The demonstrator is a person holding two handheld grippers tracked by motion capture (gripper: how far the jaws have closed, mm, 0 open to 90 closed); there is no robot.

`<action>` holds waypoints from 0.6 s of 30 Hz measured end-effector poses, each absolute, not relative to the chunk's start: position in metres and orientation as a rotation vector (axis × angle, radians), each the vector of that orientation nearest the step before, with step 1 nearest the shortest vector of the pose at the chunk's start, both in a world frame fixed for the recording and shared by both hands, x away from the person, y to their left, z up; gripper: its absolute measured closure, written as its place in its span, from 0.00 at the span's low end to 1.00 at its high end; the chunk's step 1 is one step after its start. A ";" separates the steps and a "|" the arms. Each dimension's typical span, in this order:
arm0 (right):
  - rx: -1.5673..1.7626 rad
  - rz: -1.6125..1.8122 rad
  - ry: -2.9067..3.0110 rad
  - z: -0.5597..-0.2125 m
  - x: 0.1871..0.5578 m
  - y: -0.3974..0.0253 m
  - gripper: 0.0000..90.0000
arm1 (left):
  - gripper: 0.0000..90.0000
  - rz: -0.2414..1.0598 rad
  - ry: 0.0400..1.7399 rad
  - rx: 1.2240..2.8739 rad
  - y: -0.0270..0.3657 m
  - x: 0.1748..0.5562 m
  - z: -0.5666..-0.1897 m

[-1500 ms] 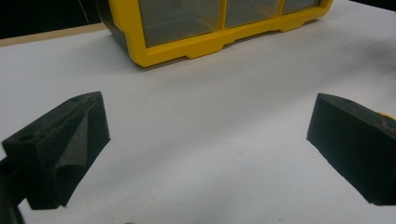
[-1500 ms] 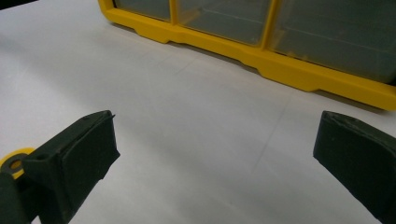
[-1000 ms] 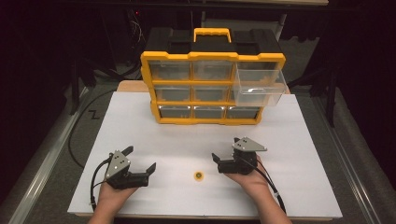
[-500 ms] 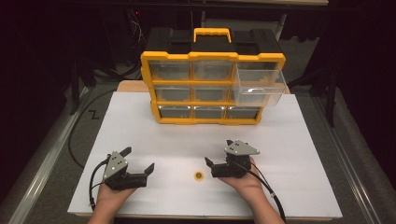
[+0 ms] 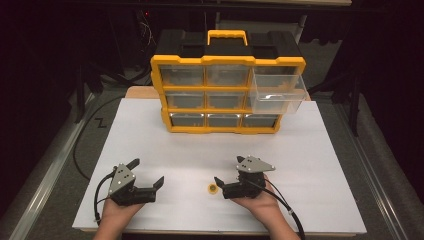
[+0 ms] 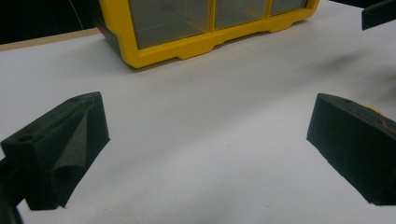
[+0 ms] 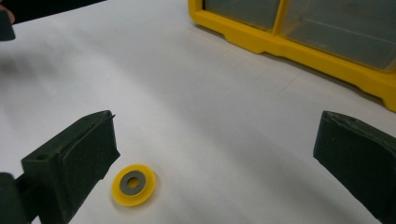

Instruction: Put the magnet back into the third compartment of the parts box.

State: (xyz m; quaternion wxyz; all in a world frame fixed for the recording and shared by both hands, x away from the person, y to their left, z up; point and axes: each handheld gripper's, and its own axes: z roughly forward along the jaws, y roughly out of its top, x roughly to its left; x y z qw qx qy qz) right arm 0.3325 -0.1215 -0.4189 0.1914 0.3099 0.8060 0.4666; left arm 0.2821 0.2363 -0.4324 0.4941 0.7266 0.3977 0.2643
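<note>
Here, nearest the person, both hands rest low on the white table, each holding a gripper. The left gripper sits apart at the left with its jaws spread wide over bare surface. The right gripper also has its jaws wide and holds nothing. Just beside its lower jaw tip lies a small yellow disc, flat on the table; in the right gripper view the small yellow disc has a grey centre with a hole, a washer perhaps, though it is too small to be sure. The step in hand looks like an approach to pick up this disc. Since the disc lies flat and thin, the next move likely calls for bringing the jaws down around it and closing on its edge. Farther off stands the yellow drawer cabinet, with its upper right clear drawer pulled out, a probable place for the disc.
</note>
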 end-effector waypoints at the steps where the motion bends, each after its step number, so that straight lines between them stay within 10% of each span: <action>1: 0.866 1.304 2.268 -0.419 0.331 -0.121 0.01 | 0.00 0.639 0.965 1.756 0.237 0.282 -0.433; 18: 0.785 1.313 2.403 -0.422 0.321 -0.107 0.03 | 0.00 0.628 0.948 1.750 0.237 0.282 -0.433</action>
